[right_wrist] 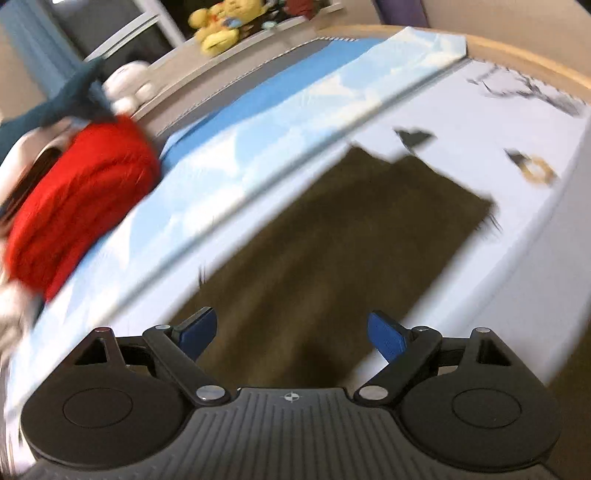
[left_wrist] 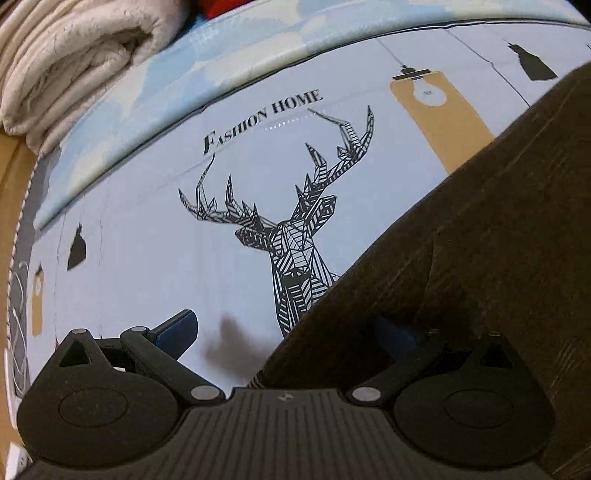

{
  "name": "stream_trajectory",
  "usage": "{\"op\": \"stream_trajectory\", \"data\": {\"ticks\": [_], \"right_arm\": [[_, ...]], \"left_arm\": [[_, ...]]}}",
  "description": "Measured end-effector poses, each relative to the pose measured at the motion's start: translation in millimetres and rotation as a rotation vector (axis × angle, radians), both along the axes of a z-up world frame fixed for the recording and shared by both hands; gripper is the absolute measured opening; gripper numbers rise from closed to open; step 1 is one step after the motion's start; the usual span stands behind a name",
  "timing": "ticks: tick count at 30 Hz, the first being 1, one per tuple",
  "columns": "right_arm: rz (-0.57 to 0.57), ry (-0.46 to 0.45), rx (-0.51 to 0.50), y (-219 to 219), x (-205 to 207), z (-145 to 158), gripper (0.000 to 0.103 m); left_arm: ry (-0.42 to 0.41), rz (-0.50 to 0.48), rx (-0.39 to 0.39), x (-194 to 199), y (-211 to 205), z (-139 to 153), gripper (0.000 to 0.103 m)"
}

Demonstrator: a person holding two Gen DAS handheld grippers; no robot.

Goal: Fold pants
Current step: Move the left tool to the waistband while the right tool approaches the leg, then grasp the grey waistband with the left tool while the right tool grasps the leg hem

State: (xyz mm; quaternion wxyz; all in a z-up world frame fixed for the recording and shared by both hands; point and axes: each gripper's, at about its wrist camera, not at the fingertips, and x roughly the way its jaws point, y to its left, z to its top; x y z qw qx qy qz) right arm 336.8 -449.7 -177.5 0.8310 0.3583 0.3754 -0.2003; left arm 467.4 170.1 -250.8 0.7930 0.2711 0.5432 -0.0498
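Dark brown pants (left_wrist: 480, 240) lie flat on a pale bed sheet (left_wrist: 147, 258) printed with a deer and the words "FASHION HOME". In the left wrist view my left gripper (left_wrist: 286, 332) is open low over the pants' edge. Its left finger is above the sheet, its right finger above the brown cloth, and nothing is pinched. The right wrist view is blurred. There the pants (right_wrist: 351, 229) stretch away as a long strip to a stepped far end. My right gripper (right_wrist: 291, 334) is open above their near end with nothing between its fingers.
A folded white blanket (left_wrist: 74, 55) sits at the bed's far left corner. A red folded cloth (right_wrist: 81, 199) lies on the light-blue sheet band (right_wrist: 295, 103). Plush toys (right_wrist: 221, 26) stand on a ledge behind the bed. A wooden bed frame (right_wrist: 535, 62) rims the mattress.
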Motion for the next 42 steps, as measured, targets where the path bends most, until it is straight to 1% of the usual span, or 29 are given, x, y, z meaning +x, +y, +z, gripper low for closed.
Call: {"op": "stream_trajectory", "data": {"ticks": [1,2,4,6,8,11,12,13,14,15,16,17,18,20,23,25,28,30,34,36,38,40,42], "right_arm": [[-0.018,0.016,0.035,-5,26,-3,0.09],[-0.037,0.024,0.056,-7,44,-6,0.09],[-0.064,0.049,0.083,-4,82,-15,0.09],[-0.049,0.091,0.063,7,113,-27,0.09],[-0.017,0.146,0.019,23,140,-42,0.09],[0.022,0.229,-0.017,47,166,-65,0.09],[0.031,0.277,-0.021,52,174,-74,0.09],[0.039,0.321,-0.027,57,179,-84,0.089],[0.053,0.332,-0.07,62,180,-87,0.086],[0.069,0.33,-0.137,69,180,-87,0.08],[0.088,0.353,-0.204,75,180,-86,0.058],[0.12,0.344,-0.243,78,180,-83,0.028],[0.152,0.329,-0.241,78,179,-81,0.014],[0.148,0.328,-0.22,73,174,-72,0.008],[0.115,0.258,-0.191,66,157,-44,0.008],[0.139,0.211,-0.198,64,141,-18,0.008],[0.15,0.137,-0.146,49,99,24,0.008],[0.142,0.102,-0.112,39,61,49,0.008],[0.14,0.073,-0.067,17,-43,88,0.008],[0.147,0.067,-0.052,14,-100,105,0.008],[0.152,0.064,-0.041,13,-153,114,0.008],[0.148,0.071,-0.022,15,-202,116,0.008],[0.153,0.085,-0.026,22,-243,110,0.008]], "left_arm": [[-0.009,-0.008,0.005,-2,-1,-1,0.103],[-0.015,-0.013,0.008,-3,-1,-2,0.103],[-0.02,-0.021,0.005,-2,-2,-1,0.103],[-0.018,-0.022,-0.004,-1,-1,-1,0.103],[-0.021,-0.015,-0.014,-2,0,-2,0.103],[-0.053,-0.041,-0.006,-8,-3,-3,0.102],[-0.054,-0.055,-0.018,-11,-4,-2,0.092],[-0.039,-0.073,-0.057,-13,-4,0,0.068],[-0.018,-0.091,-0.107,-15,-5,3,0.05],[0.005,-0.111,-0.155,-18,-6,4,0.019],[-0.006,-0.115,-0.133,-20,-10,3,0.016],[-0.015,-0.122,-0.113,-22,-15,1,0.012],[-0.02,-0.119,-0.102,-23,-19,1,0.01],[-0.032,-0.066,-0.096,-23,-22,4,0.008],[-0.073,-0.043,-0.11,-32,-22,24,0.007],[-0.102,-0.039,-0.144,-43,-18,46,0.007],[-0.141,-0.014,-0.209,-72,-13,80,0.007],[-0.162,0.01,-0.254,-98,-9,101,0.006],[-0.182,0.052,-0.316,-158,-6,130,0.006],[-0.176,0.066,-0.334,-195,-4,137,0.005],[-0.161,0.077,-0.33,-231,-2,138,0.005],[-0.128,0.096,-0.342,-267,1,136,0.005],[-0.085,0.123,-0.353,-301,6,128,0.005]]}}
